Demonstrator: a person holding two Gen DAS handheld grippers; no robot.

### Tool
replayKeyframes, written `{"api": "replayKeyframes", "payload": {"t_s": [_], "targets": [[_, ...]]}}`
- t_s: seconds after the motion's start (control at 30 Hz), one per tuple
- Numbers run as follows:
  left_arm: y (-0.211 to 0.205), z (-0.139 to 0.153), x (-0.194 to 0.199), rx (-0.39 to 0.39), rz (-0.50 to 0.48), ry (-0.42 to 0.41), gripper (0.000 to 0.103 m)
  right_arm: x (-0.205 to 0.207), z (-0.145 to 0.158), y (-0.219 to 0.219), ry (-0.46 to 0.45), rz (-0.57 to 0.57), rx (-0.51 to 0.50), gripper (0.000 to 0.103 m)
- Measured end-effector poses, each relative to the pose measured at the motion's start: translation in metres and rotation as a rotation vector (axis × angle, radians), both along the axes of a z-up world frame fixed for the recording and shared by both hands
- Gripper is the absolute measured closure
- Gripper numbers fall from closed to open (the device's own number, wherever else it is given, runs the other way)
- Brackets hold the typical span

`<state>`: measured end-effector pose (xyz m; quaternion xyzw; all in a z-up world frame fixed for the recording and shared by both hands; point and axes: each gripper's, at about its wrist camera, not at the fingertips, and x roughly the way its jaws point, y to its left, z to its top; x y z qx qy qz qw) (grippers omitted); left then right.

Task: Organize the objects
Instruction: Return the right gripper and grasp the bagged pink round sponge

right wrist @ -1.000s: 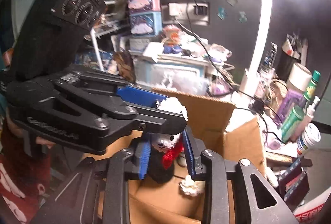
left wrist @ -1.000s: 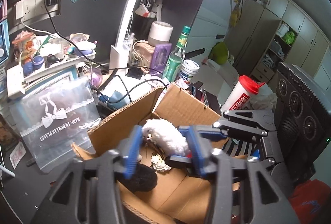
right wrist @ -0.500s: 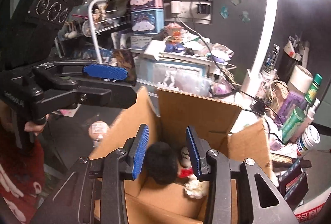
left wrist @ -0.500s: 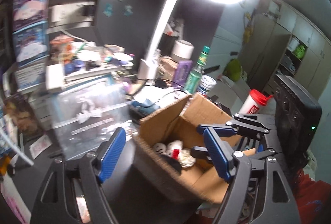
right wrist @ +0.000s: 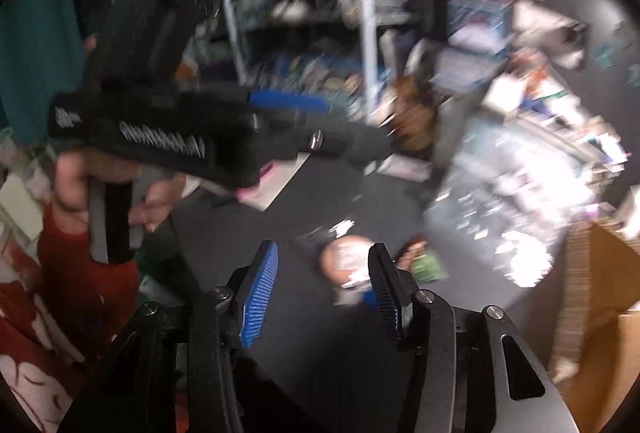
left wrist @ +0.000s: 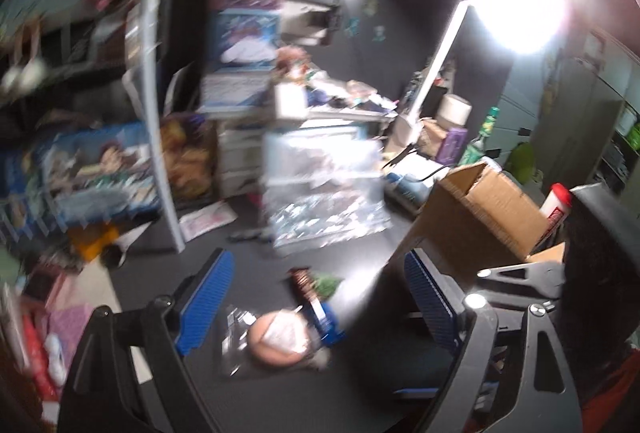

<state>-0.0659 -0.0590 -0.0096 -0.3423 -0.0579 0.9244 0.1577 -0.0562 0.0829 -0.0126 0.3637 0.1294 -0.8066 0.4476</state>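
Note:
Both views are blurred by motion. My left gripper (left wrist: 316, 297) hangs over the dark tabletop (left wrist: 248, 265), its jaws opening with nothing gripped. Below it lie a round pinkish packet (left wrist: 280, 337), a brown-and-green wrapper (left wrist: 316, 283) and a small blue item (left wrist: 326, 319). My right gripper (right wrist: 323, 293) is also opening and empty. The round packet (right wrist: 344, 257) lies on the table just beyond its fingertips, with the green wrapper (right wrist: 430, 267) to its right. The cardboard box (left wrist: 480, 217) stands at the right. A hand holds the left gripper (right wrist: 340, 125) at upper left in the right wrist view.
A clear plastic bag (left wrist: 324, 193) leans behind the small items. A white wire rack (left wrist: 160, 113) with books and boxes stands on the left. A lit desk lamp (left wrist: 516, 9) and bottles (left wrist: 480, 137) crowd the back right. A red sleeve (right wrist: 80, 273) is at lower left.
Both grippers let go of the plush toys in the box, pulled out and swung left over the dark tabletop. Their jaws have spread wider.

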Motion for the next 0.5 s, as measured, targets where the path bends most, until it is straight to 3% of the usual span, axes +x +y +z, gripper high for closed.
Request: {"api": "replayKeyframes", "payload": {"t_s": [0.1, 0.17, 0.23, 0.4, 0.5], "targets": [[-0.020, -0.016, 0.006, 0.019, 0.014, -0.026, 0.018, -0.011, -0.031, -0.027, -0.024, 0.026, 0.049, 0.040], [-0.029, -0.024, 0.008, 0.027, 0.026, -0.040, 0.018, -0.022, -0.052, -0.043, -0.011, 0.009, 0.094, 0.039], [-0.038, -0.032, 0.010, 0.037, 0.037, -0.053, 0.018, -0.034, -0.070, -0.053, 0.001, -0.017, 0.124, 0.026], [-0.061, -0.045, 0.009, 0.054, 0.077, -0.083, 0.018, -0.067, -0.103, -0.066, -0.010, -0.030, 0.151, 0.021], [-0.069, -0.049, 0.004, 0.053, 0.095, -0.096, 0.018, -0.084, -0.114, -0.069, -0.072, -0.027, 0.143, 0.018]]}}
